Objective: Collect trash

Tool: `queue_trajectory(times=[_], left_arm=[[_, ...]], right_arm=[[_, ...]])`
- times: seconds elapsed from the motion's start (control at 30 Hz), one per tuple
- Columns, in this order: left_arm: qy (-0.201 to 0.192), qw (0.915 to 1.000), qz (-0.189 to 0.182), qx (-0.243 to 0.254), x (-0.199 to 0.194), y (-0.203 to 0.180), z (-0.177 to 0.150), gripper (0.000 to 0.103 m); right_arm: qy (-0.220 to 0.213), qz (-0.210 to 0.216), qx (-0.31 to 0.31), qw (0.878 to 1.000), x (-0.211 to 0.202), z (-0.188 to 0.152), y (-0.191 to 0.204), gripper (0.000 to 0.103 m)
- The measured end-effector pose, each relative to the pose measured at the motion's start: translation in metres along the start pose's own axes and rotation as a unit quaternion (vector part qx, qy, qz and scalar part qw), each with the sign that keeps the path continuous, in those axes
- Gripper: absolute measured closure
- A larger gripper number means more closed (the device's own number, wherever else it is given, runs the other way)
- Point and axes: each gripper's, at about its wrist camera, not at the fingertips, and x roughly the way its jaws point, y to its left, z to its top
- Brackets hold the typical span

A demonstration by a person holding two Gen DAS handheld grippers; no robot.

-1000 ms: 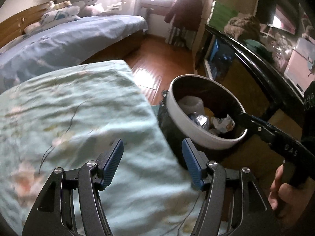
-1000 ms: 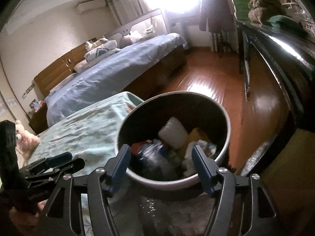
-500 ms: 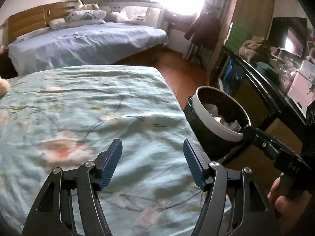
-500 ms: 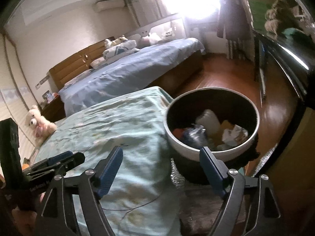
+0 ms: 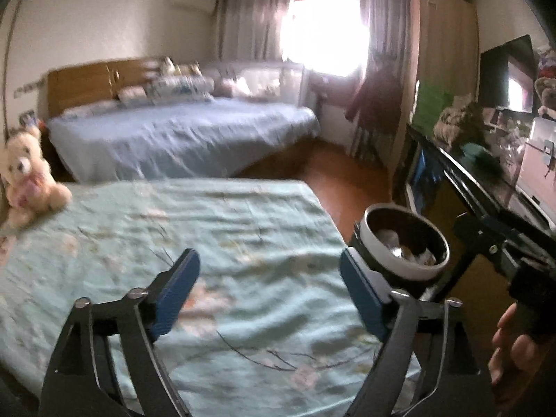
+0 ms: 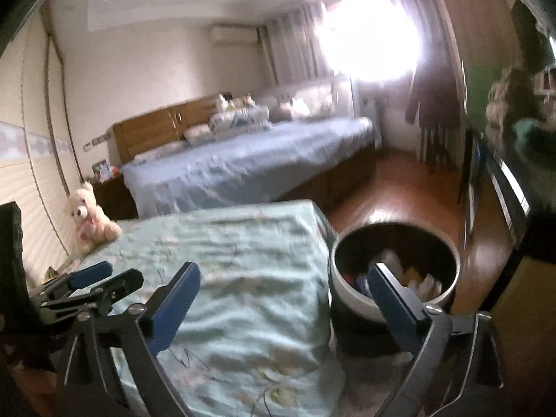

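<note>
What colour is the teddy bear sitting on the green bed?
The teddy bear is cream with a pink front, clearest in the left wrist view.

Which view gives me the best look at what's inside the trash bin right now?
The right wrist view: the trash bin sits nearer and larger, its opening showing pale trash inside, though one blue finger covers part of it. In the left wrist view the trash bin is smaller and farther, with only blurred scraps showing.

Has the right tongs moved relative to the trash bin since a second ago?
Yes. The right tongs have pulled back and up from the trash bin, which now sits smaller and off to the right; jaws opening, nothing between them.
</note>
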Motion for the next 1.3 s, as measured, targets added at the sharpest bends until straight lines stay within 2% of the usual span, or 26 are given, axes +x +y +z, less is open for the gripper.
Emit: queue_trajectory(times=[0.07, 0.17, 0.3, 0.73, 1.3], left_arm=[[-0.028, 0.9994, 0.019, 0.0, -0.01, 0.001, 0.003, 0.0], [-0.067, 0.9959, 0.061, 0.006, -0.022, 0.003, 0.002, 0.0], [-0.075, 0.9937, 0.082, 0.011, -0.023, 0.006, -0.001, 0.0], [-0.07, 0.9906, 0.116, 0.018, -0.019, 0.007, -0.018, 0.0], [-0.06, 0.9897, 0.127, 0.029, -0.015, 0.002, -0.02, 0.0]], right_arm=[[-0.032, -0.004, -0.012, 0.999, -0.011, 0.006, 0.008, 0.002], [-0.07, -0.017, -0.035, 0.997, -0.021, 0.009, 0.017, 0.0], [-0.093, -0.034, -0.062, 0.993, -0.021, 0.002, 0.026, 0.0], [-0.072, -0.02, -0.056, 0.996, -0.004, -0.019, 0.029, 0.0], [-0.063, -0.011, -0.052, 0.997, 0.004, -0.02, 0.032, 0.0]])
